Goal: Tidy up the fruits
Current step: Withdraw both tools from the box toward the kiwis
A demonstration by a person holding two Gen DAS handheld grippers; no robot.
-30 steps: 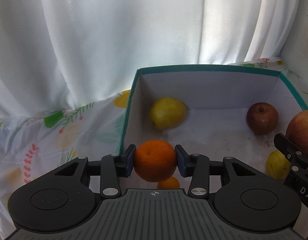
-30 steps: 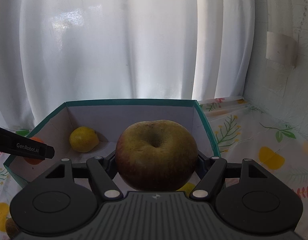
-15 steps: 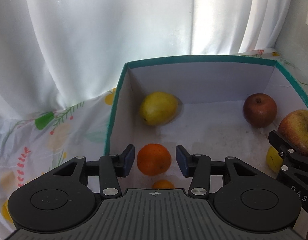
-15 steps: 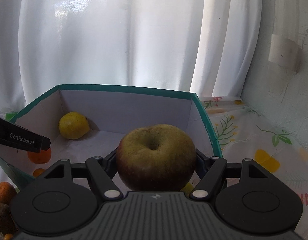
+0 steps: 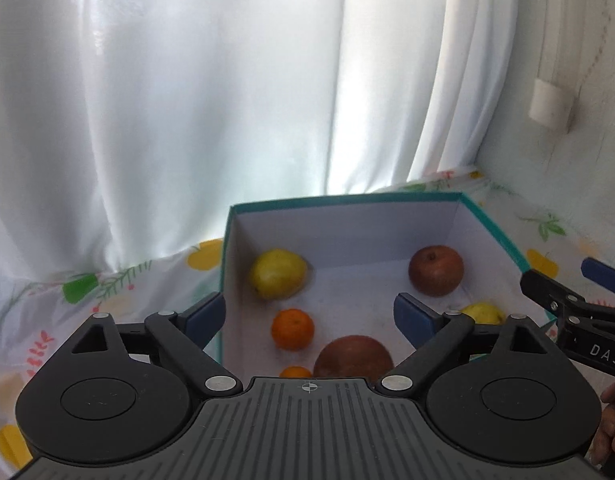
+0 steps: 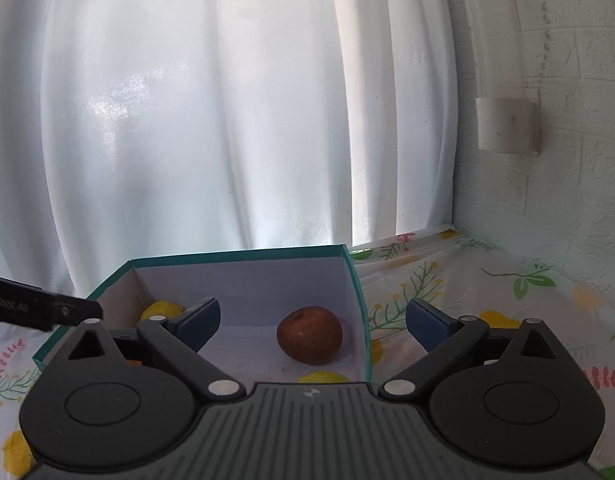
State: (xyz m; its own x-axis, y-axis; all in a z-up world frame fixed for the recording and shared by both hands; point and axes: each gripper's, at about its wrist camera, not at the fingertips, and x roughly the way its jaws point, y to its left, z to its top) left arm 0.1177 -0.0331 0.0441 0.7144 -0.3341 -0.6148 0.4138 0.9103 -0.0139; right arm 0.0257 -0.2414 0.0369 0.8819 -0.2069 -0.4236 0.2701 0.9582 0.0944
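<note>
Teal-rimmed box point(image 5: 495, 224) holds the fruit: orange point(image 5: 292, 329) and big apple point(image 5: 353, 356) lie loose inside. Left hand-held gripper point(image 5: 309, 316) and right hand-held gripper point(image 6: 312, 322) have just been opening, now gaping wide with nothing gripped.

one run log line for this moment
left gripper: just opened, empty | right gripper: just opened, empty | orange, apple: in box
</note>
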